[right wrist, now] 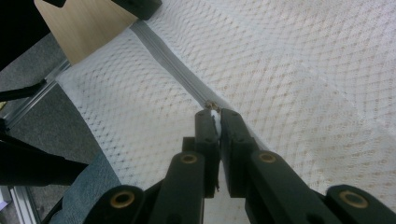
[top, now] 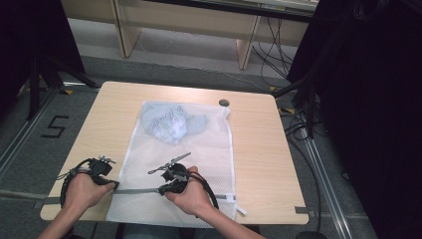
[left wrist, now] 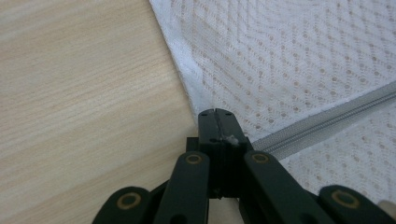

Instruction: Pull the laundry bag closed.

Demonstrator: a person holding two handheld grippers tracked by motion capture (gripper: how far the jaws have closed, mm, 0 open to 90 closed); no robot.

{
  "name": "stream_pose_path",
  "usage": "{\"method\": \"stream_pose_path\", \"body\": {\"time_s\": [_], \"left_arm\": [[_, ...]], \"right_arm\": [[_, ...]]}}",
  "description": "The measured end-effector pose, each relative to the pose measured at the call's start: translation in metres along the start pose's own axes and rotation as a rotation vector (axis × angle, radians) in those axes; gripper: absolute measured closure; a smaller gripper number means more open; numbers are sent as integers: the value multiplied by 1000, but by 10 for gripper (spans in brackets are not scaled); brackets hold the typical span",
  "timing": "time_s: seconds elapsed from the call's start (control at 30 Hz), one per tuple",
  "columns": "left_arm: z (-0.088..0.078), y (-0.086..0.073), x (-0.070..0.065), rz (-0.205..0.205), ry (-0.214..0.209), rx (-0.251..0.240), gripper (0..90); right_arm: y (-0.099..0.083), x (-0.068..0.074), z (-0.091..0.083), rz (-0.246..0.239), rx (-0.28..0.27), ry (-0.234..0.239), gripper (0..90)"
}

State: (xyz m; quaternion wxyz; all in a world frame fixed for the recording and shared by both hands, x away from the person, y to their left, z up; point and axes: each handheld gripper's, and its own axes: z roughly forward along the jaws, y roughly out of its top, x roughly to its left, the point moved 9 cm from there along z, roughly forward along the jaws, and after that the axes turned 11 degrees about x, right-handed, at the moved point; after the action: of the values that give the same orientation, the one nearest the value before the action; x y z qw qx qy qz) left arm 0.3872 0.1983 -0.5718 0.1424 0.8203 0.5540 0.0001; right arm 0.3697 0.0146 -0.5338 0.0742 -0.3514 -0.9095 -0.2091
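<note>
Zipper [right wrist: 173, 70] between both grippers' jaws

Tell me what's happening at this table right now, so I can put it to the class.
A person works on a white mesh laundry bag lying on a wooden table, with pale clothing inside it at the far end. The left tongs are shut on the bag's edge where the grey zipper begins. The right tongs are shut on the zipper pull, partway along the zipper line near the table's front edge.
</note>
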Motion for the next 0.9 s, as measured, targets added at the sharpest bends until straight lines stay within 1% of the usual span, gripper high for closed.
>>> {"method": "stream_pose_path", "body": {"time_s": [0.03,0.07,0.13,0.23,0.27,0.3,0.33,0.37,0.43,0.6,0.63,0.67,0.83,0.9], "left_arm": [[0,0,0,0,-1,0,899],[0,0,0,0,-1,0,899],[0,0,0,5,-1,0,899],[0,0,0,-1,0,0,899],[0,0,0,-1,0,0,899],[0,0,0,3,1,2,899],[0,0,0,3,1,2,899],[0,0,0,2,1,3,899],[0,0,0,0,-1,-1,899],[0,0,0,6,0,1,899],[0,0,0,3,1,3,899],[0,0,0,1,1,4,899],[0,0,0,2,2,3,899],[0,0,0,2,1,3,899]], "right_arm": [[-1,1,0,5,2,7,871],[-1,0,0,3,2,1,871],[-1,0,0,7,-2,6,871],[-2,-1,-2,10,0,3,871],[-2,-2,-2,3,-2,0,871],[-2,-3,-3,15,1,-4,871],[-2,-3,-3,15,1,-4,871],[-3,-2,-4,15,3,6,871],[-3,-4,-4,11,0,-4,871],[-4,-5,-6,20,1,0,870],[-4,-6,-7,9,-3,0,870],[-5,-5,-8,20,-1,3,871],[-6,-6,-9,24,2,2,870],[-7,-7,-10,22,4,-5,871]]}}
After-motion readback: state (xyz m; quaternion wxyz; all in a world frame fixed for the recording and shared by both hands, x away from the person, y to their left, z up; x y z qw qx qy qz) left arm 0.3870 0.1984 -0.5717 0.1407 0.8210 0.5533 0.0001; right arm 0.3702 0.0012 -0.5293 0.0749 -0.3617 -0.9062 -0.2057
